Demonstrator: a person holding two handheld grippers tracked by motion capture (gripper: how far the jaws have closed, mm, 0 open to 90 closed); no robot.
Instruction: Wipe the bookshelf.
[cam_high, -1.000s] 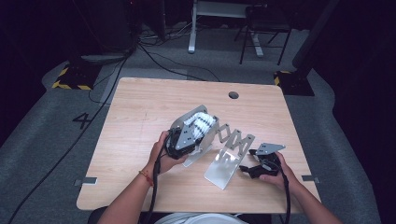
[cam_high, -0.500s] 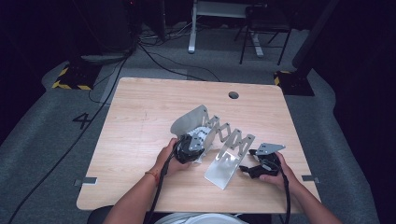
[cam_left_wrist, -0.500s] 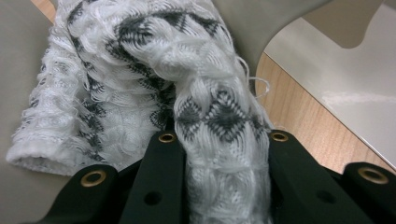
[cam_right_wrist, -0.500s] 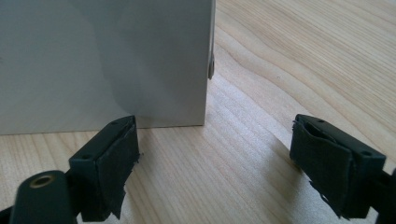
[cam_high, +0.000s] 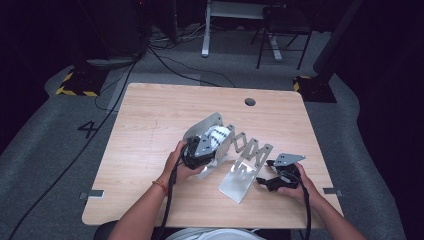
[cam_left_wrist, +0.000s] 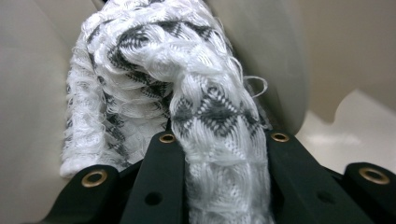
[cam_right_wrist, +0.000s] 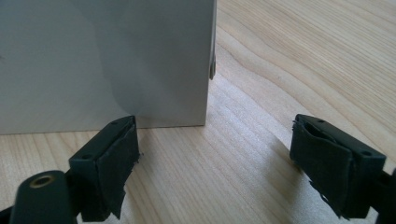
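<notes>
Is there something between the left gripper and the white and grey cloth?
Nothing visible does. The left gripper already has its jaws closed on the white and grey cloth, which sits between the end plates of the metal rack. The right gripper is open beside the rack.

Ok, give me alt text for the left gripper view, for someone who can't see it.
A bunched white knitted cloth with a grey diamond pattern is pinched between the left gripper's two black fingers, which rise from the bottom edge. Behind the cloth stand pale, smooth metal plates, close and slightly blurred.
</notes>
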